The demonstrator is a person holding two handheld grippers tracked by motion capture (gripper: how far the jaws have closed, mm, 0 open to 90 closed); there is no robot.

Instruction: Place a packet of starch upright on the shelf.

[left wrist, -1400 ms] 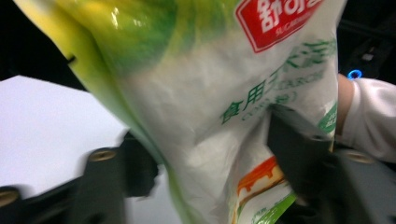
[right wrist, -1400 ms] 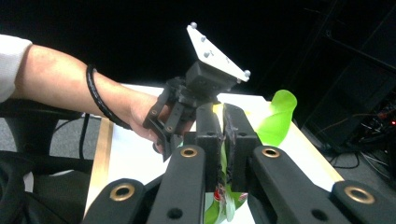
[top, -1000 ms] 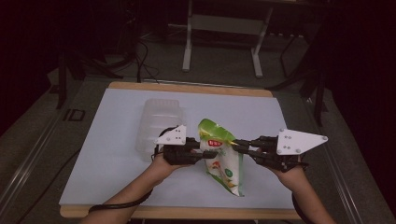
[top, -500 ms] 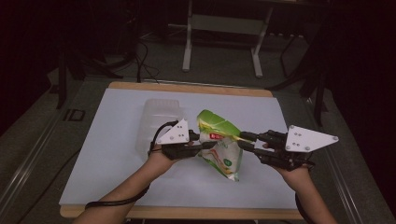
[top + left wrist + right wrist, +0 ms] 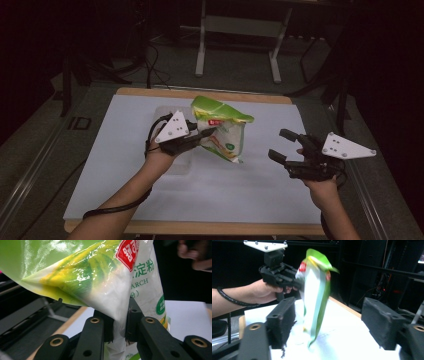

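The left gripper (image 5: 207,134) pinches a green and white starch bag (image 5: 222,131) above the counter (image 5: 125,180) middle; the right gripper (image 5: 283,145) stands wide open near the right edge.

Bag (image 5: 222,131): green top, white body, yellow-green leaf print, red label, green round badge. Both grippers black, left gripper (image 5: 209,133) and right gripper (image 5: 283,145), each with a white plate. Table (image 5: 260,190): pale blue-white top, tan wood edge.

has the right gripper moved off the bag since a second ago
Yes. The right gripper let go of the bag and pulled rightward, toward the table's right edge.
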